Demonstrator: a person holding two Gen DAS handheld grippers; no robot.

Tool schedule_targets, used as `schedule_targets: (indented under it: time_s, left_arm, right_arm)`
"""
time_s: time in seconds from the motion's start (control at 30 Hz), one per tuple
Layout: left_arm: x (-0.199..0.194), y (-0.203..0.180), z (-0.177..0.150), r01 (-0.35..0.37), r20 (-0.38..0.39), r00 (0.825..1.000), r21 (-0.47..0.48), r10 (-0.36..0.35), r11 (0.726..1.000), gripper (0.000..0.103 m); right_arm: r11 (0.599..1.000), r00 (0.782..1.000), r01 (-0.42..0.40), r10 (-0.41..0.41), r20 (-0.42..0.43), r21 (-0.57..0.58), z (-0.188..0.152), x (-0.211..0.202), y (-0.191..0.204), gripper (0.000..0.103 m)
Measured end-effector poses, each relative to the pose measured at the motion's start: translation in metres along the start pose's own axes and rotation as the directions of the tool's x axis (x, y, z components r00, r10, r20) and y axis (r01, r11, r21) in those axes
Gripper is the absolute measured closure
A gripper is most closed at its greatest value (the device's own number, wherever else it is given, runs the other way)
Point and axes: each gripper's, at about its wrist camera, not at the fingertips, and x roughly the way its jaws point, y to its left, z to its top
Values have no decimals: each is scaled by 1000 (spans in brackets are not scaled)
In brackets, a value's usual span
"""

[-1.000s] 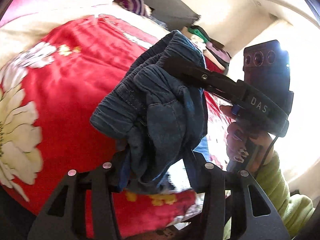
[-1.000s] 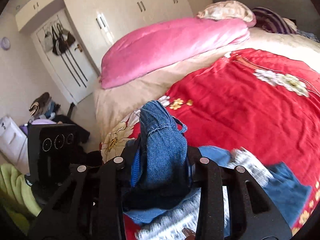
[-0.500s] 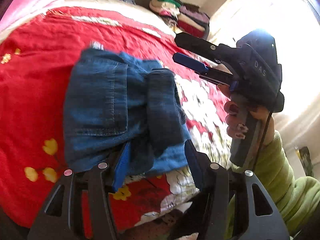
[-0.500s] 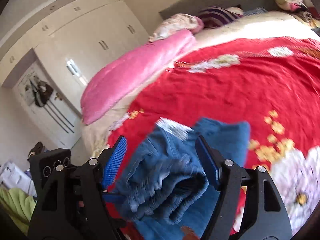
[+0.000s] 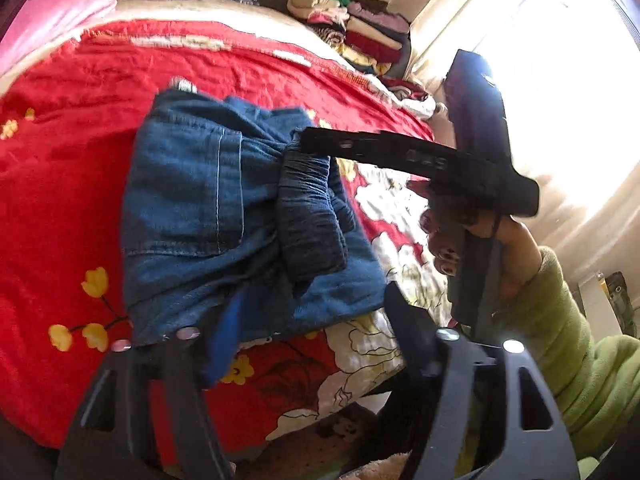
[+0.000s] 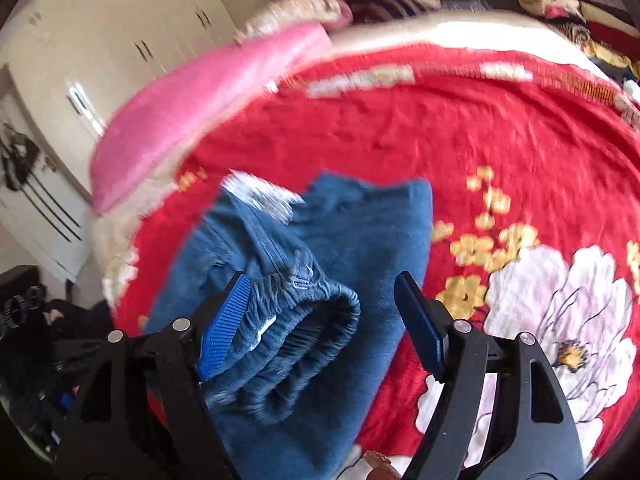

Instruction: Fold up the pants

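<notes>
The blue denim pants (image 5: 224, 216) lie folded in a compact bundle on the red floral bedspread (image 5: 72, 152), near the bed's front edge. Their back pocket faces up and the elastic waistband (image 5: 308, 216) is doubled over on the right. My left gripper (image 5: 308, 320) is open at the bundle's near edge. My right gripper (image 5: 320, 144) comes in from the right, its tip at the waistband. In the right wrist view the pants (image 6: 304, 304) lie between my right gripper's (image 6: 320, 304) spread jaws, which are open around the gathered waistband (image 6: 304, 320).
A pink duvet (image 6: 200, 108) and pillows lie at the head of the bed. A stack of folded clothes (image 5: 356, 32) sits at the far right corner by a bright window. White wardrobes (image 6: 120, 40) stand beyond the bed. The bed's edge runs just below the pants.
A second ago both grippers held the pants bunched up in the air. They lowered them onto the bedspread and both opened; the bundle now lies folded flat.
</notes>
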Motion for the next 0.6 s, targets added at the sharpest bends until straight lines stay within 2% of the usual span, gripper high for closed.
schedule_targets:
  time_s: [0.17, 0.2, 0.23, 0.27, 0.37, 0.6]
  left_arm:
    - [-27, -7, 2, -68, 58, 996, 28, 67, 997, 32]
    - [-31, -8, 0, -79, 65, 995, 28, 77, 997, 25]
    - [-36, -10, -1, -88, 71, 994, 26, 86, 996, 11]
    - [-38, -9, 2, -96, 81, 992, 24, 94, 995, 8]
    - [-42, -9, 6, -107, 96, 990, 27, 104, 994, 8]
    - [-46, -8, 12, -148, 114, 983, 34, 143, 988, 8]
  right_arm:
    - [1000, 993, -17, 18, 117, -8, 1, -40, 1, 23]
    - [1000, 990, -16, 17, 137, -11, 2, -48, 1, 21]
    - [1000, 988, -12, 14, 154, -16, 0, -56, 3, 18]
    - [1000, 985, -5, 9, 175, -24, -2, -65, 5, 17]
    - [999, 976, 22, -12, 216, -47, -6, -83, 12, 13]
    - [985, 958, 81, -34, 284, -154, -22, -113, 32, 10]
